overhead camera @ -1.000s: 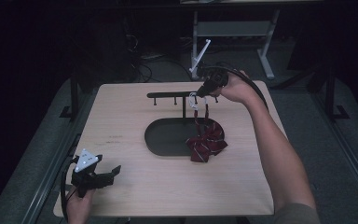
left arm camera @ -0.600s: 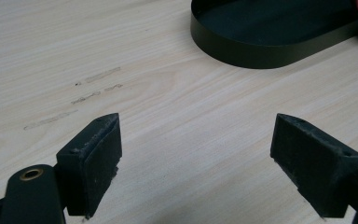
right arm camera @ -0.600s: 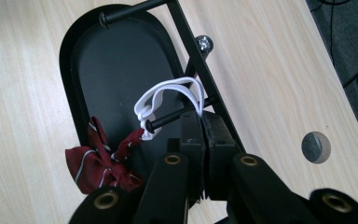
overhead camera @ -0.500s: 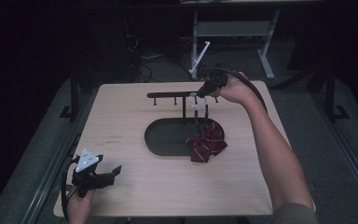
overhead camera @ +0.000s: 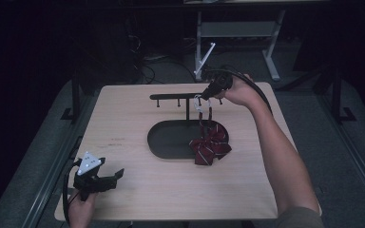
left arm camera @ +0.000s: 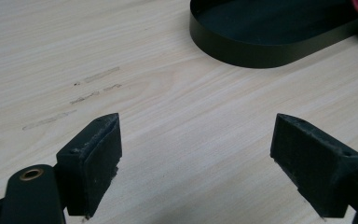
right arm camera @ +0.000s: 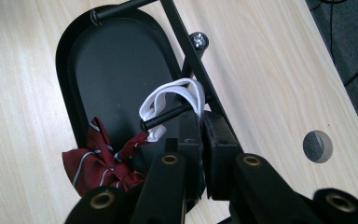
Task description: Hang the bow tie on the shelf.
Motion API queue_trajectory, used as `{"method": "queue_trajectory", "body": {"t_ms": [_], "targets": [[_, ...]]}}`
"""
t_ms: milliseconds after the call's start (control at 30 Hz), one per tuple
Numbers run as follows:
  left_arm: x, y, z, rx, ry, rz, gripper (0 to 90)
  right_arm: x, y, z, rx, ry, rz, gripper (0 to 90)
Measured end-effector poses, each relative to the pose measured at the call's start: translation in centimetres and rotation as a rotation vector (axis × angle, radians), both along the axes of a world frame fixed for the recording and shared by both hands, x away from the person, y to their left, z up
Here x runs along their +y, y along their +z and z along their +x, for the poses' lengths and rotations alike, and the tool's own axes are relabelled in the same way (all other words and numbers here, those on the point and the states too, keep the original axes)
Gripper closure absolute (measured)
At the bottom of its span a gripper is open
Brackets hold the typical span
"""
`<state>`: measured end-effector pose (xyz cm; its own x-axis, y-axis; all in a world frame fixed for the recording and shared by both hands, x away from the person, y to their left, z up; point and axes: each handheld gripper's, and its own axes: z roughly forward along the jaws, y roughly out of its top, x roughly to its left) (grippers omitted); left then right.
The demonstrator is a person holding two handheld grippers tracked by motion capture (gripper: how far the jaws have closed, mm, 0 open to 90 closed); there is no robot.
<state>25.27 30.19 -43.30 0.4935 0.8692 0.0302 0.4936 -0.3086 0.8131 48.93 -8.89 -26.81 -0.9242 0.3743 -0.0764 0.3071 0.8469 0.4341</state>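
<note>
Right gripper (right arm camera: pixel 200 140) at the black hanger stand (overhead camera: pixel 186 97): jaws together, nipping the white elastic strap (right arm camera: pixel 177 95) where it looped over a peg of the stand's crossbar. Against the two earlier high-view frames, neither hand nor bow had shifted; the jaws had only begun to slacken. Judged: strap was hooked, release starting.

Striped maroon bow tie (overhead camera: pixel 210 146) hung below the peg, resting on the right rim of the stand's oval base tray (overhead camera: pixel 171 142).

Left gripper (overhead camera: pixel 100 179) idle, jaws apart and empty, well left of the stand.

Pale wooden table (overhead camera: pixel 138 118), faint scuffs left of the stand; dark room behind.
</note>
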Motion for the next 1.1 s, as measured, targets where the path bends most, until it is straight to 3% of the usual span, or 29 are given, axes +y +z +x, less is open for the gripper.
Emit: {"method": "queue_trajectory", "body": {"t_ms": [367,1100], "targets": [[0.00,0.03,-0.04,0.001,0.001,0.001,16.1,-0.04,-0.12,0.00,-0.005,0.002,-0.003,85.3],[-0.13,0.06,-0.06,0.000,-0.004,0.000,16.1,-0.61,-0.45,-0.39,0.000,-0.005,0.012,74.3]]}}
